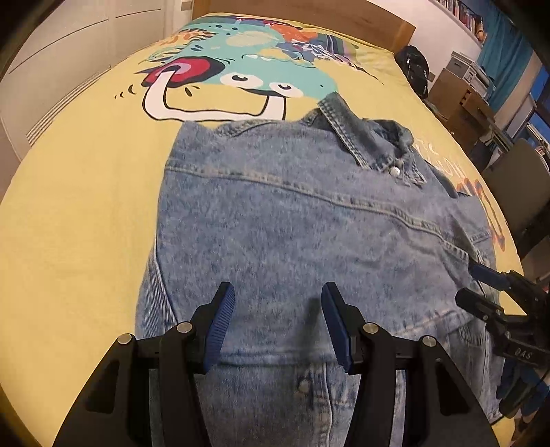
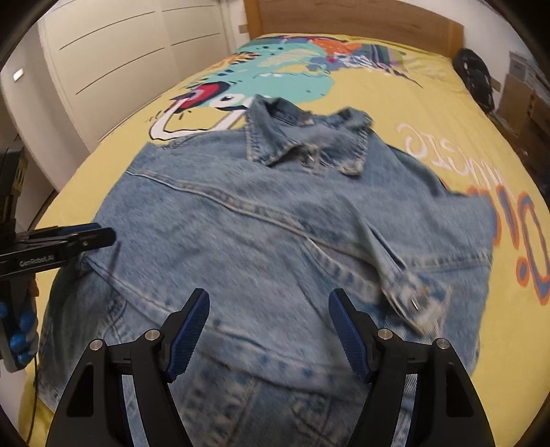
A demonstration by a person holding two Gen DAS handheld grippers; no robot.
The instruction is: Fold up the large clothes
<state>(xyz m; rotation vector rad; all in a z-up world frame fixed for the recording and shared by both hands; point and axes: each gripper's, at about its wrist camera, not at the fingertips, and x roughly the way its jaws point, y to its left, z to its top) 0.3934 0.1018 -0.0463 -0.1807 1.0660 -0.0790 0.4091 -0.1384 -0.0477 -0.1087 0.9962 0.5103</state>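
Observation:
A light-blue denim jacket (image 1: pixel 309 223) lies spread on the yellow bedspread (image 1: pixel 86 213), collar (image 2: pixel 302 144) toward the headboard. One sleeve is folded across the body, its buttoned cuff (image 2: pixel 412 306) resting on the right side. My left gripper (image 1: pixel 278 292) hovers over the jacket's lower part, jaws open with only flat denim beneath them. My right gripper (image 2: pixel 270 302) is open over the lower front, left of the cuff, and holds nothing. Each gripper shows in the other's view: the right gripper (image 1: pixel 472 283) at the jacket's right edge, the left gripper (image 2: pixel 86 237) at its left edge.
The bedspread carries a big cartoon print (image 1: pixel 240 68) and lettering (image 2: pixel 447 151). A wooden headboard (image 2: pixel 343 20) stands at the far end, white wardrobe doors (image 2: pixel 120 51) on the left. A black bag (image 1: pixel 414 68), cardboard boxes (image 1: pixel 457 93) and a chair (image 1: pixel 515 192) stand to the right.

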